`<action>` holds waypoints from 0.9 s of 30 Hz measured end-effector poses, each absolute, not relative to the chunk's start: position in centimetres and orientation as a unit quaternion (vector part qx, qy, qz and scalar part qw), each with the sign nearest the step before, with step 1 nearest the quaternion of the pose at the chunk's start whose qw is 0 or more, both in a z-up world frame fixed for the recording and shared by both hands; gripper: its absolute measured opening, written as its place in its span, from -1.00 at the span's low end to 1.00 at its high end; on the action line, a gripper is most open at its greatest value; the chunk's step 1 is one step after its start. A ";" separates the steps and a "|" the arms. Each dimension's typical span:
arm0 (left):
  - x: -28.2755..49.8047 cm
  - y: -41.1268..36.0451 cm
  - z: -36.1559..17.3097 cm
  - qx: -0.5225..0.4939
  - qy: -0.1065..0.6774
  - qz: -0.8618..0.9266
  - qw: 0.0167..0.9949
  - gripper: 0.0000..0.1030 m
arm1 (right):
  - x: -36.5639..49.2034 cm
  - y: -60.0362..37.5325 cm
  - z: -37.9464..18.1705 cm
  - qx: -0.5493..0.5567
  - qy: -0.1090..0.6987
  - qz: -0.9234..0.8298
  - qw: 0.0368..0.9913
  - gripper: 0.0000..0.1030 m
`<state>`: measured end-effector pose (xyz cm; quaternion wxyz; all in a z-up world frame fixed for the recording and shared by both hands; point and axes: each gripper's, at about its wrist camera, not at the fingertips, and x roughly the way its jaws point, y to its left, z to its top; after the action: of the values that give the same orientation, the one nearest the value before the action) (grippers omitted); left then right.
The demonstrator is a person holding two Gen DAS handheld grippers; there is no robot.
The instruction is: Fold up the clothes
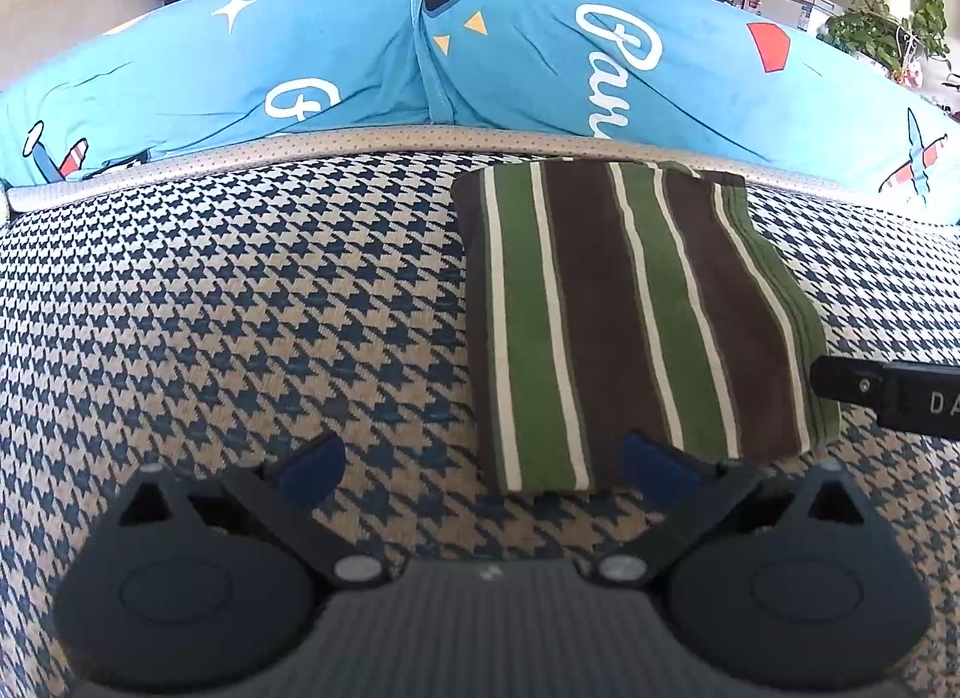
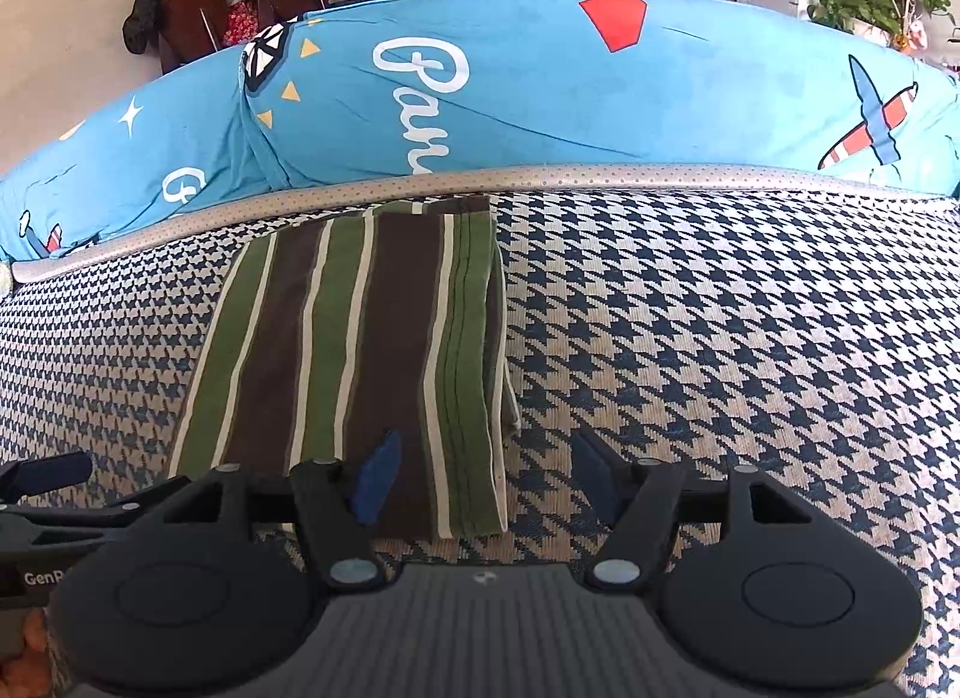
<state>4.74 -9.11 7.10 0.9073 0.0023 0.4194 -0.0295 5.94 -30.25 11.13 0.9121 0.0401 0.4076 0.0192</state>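
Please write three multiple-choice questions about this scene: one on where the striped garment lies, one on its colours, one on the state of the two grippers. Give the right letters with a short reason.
1. The striped garment lies
A. on the houndstooth cushion
B. on the floor
C. on a chair

2. Its stripes are
A. red, blue
B. green, brown, white
C. yellow, black

3. The left gripper and right gripper are
A. both shut on cloth
B. both open
C. one shut

Answers:
1 A, the patterned cushion surrounds it.
2 B, these three colours show.
3 B, the fingers stand apart and hold nothing.
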 end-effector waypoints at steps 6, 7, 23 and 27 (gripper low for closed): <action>3.7 -9.6 7.0 0.010 0.427 -0.015 0.904 1.00 | 4.5 -30.5 11.2 0.051 0.421 0.001 0.905 0.67; 3.5 -9.6 7.0 0.009 0.428 -0.015 0.904 1.00 | 4.2 -30.5 11.3 0.053 0.423 -0.002 0.905 0.68; 2.1 -11.2 7.4 0.022 0.434 -0.021 0.900 1.00 | 2.7 -31.2 11.4 0.053 0.437 -0.024 0.898 0.78; 2.1 -11.1 7.4 0.019 0.437 -0.026 0.899 1.00 | 2.9 -31.0 11.3 0.041 0.439 -0.027 0.897 0.79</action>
<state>2.13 -11.13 7.41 0.8990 0.0193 0.4368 -0.0256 2.87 -30.96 11.35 0.8973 0.0407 0.4387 -0.0268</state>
